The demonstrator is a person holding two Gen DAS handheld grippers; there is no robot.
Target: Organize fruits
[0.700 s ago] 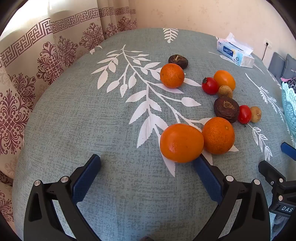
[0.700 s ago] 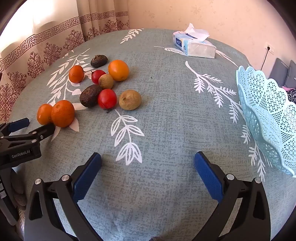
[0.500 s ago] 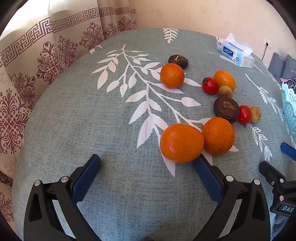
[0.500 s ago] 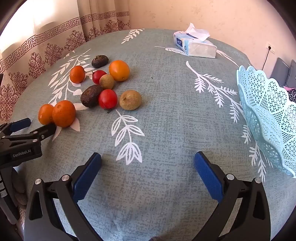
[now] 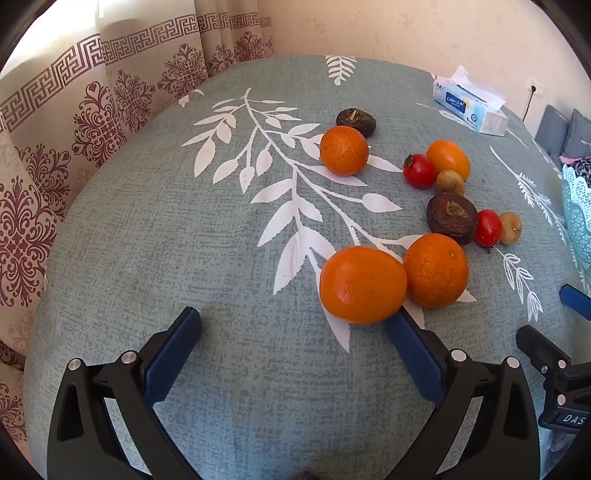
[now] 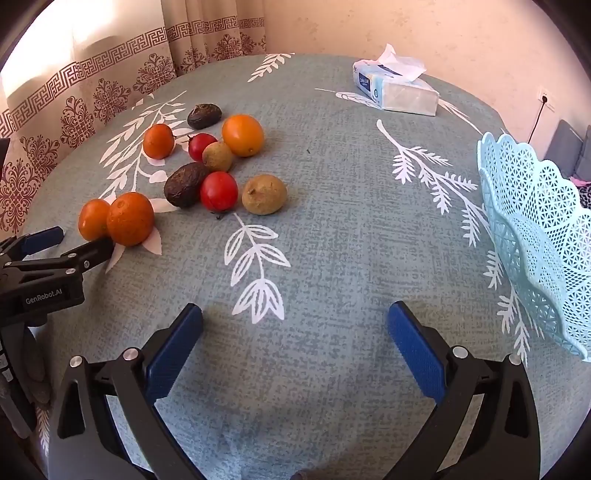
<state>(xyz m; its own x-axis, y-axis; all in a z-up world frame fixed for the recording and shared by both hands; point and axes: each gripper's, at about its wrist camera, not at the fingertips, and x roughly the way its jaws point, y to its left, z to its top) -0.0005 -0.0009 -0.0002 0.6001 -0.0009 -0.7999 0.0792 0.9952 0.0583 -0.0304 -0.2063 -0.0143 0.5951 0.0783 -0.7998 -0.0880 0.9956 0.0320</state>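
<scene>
Since 0.7 s ago, barely any change: left gripper [image 5: 293, 325] jaws remain wide, nearest orange [image 5: 362, 284] against the right pad; right gripper [image 6: 294, 319] wide, empty. Basket [image 6: 535, 236], right edge, awaits fruit.

Sunlit patterned curtains [image 5: 92, 103] hang left of a beige wall [image 6: 443, 33] behind the leaf-print table [image 6: 332, 221].
</scene>
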